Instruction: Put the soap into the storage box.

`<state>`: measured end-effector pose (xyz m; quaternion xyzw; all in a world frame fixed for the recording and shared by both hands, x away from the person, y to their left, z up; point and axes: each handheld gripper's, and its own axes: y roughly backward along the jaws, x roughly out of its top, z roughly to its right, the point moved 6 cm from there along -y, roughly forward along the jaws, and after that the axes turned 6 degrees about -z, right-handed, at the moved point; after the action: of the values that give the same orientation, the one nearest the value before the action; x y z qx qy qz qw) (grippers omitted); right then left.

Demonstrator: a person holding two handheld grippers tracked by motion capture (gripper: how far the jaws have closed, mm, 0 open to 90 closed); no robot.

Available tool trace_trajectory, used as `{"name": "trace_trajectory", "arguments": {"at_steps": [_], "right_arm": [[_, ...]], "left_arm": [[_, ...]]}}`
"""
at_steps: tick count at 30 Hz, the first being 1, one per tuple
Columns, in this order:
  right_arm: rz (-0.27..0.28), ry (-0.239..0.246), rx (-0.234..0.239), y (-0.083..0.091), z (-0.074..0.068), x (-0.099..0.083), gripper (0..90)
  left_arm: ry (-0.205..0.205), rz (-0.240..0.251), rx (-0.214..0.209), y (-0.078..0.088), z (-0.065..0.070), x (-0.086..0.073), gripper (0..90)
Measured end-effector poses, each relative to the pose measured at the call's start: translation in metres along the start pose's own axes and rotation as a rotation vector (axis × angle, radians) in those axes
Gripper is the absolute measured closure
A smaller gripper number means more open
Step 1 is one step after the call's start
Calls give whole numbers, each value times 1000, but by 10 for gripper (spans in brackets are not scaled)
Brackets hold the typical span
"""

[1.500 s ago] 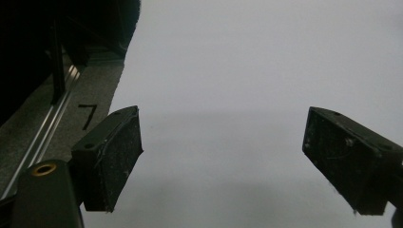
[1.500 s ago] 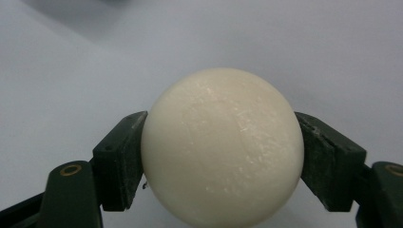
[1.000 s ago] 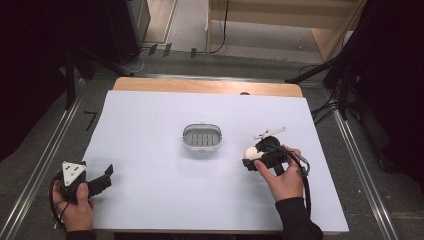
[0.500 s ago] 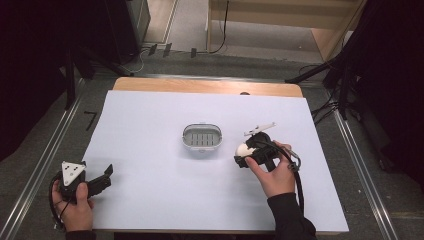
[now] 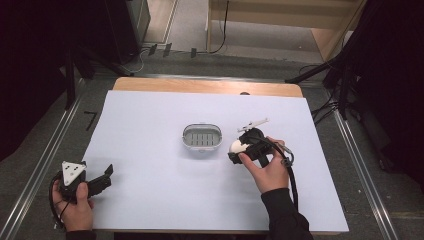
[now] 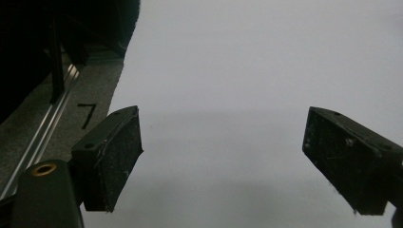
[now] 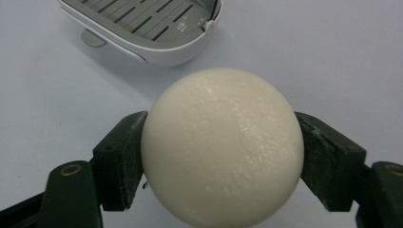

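Table point(image 5: 150, 130) under its white cover is the biggest thing I have in front of me, and near its middle sits the grey oval dish point(image 5: 201, 137) with a slotted floor; I see nothing lying in it, either from the high view or in the right gripper view, where its near rim point(image 7: 157, 52) lies just beyond the ball. My right tongs point(image 5: 235, 150) are clamped on a cream-white ball point(image 5: 235, 146), a black pad pressed against each side of it point(image 7: 221, 142), and they hold it above the cover just to the right of the dish, close to its rim but not over it. My left tongs point(image 5: 106, 172) rest near the front left corner of the table, well apart from the dish, with their two pads spread wide and only bare cover between them point(image 6: 223, 156). Against the frame from a second ago, the right tongs and the ball have come leftward toward the dish, from well to its right to just beside it. The left tongs have shifted a little toward the front edge, their spread unchanged, and the dish has not moved.
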<state>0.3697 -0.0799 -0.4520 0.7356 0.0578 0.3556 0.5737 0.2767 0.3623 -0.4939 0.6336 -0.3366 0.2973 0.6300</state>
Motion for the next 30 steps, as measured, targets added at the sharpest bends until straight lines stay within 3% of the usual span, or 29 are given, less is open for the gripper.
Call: {"name": "trace_trajectory", "arguments": {"at_steps": [30], "right_arm": [[-11,45,13,-8,-21,33,254]], "left_arm": [[-17,-6,1,-1,1,0,139]]}}
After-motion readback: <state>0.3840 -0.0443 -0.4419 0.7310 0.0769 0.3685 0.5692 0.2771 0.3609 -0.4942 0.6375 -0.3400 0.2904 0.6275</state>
